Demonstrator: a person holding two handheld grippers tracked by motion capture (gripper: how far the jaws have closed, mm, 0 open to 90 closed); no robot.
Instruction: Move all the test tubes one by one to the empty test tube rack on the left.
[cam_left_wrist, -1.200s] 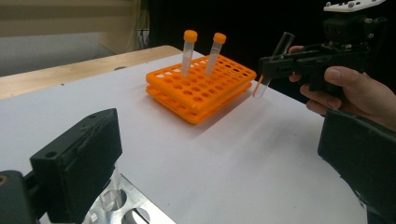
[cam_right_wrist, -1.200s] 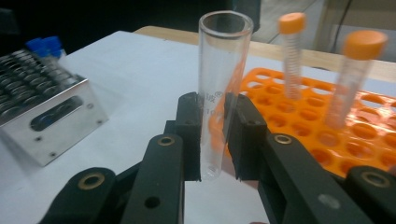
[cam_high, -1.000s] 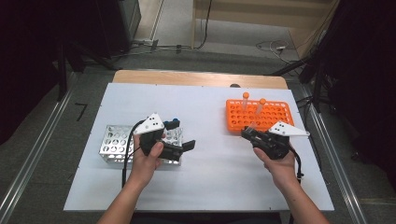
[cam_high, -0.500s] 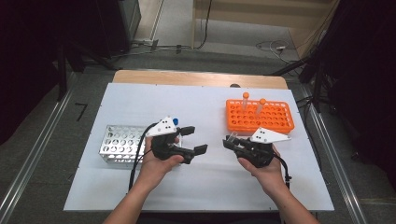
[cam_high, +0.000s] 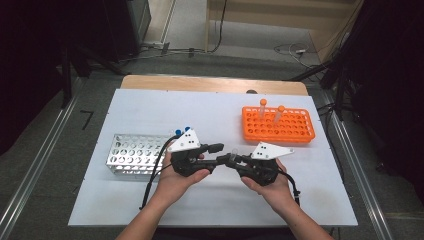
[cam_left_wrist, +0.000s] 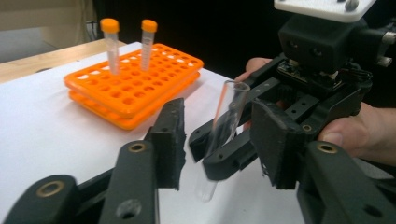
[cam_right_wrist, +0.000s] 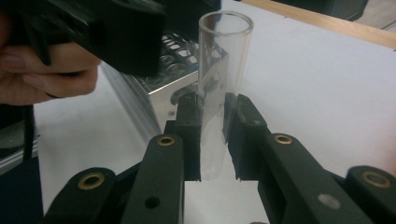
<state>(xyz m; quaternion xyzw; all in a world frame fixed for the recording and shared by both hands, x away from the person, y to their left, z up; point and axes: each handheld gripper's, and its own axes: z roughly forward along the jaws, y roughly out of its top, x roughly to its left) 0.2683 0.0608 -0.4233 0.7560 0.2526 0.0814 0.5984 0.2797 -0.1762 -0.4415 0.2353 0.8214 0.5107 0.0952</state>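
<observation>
A clear uncapped test tube (cam_high: 233, 150) (cam_right_wrist: 224, 70) stands upright in my right gripper (cam_high: 231, 160) (cam_right_wrist: 214, 135), which is shut on its lower part. My left gripper (cam_high: 220, 155) (cam_left_wrist: 217, 140) faces it from the left above the table's middle. Its jaws have just been closing and now stand on either side of the same tube (cam_left_wrist: 226, 116), with a gap still showing on one side. An orange rack (cam_high: 277, 130) (cam_left_wrist: 135, 88) at the back right holds two orange-capped tubes (cam_high: 262, 107) (cam_left_wrist: 111, 42).
A metal tube rack (cam_high: 132, 152) (cam_right_wrist: 187, 70) sits at the left of the white table (cam_high: 150, 110), with blue-capped tubes (cam_high: 182, 131) at its right end. A wooden strip (cam_high: 210, 84) runs along the far edge. Cables trail back from both grippers.
Both hands have come together at the table's middle, the right one moving left with the tube. The left jaws have narrowed around the tube.
</observation>
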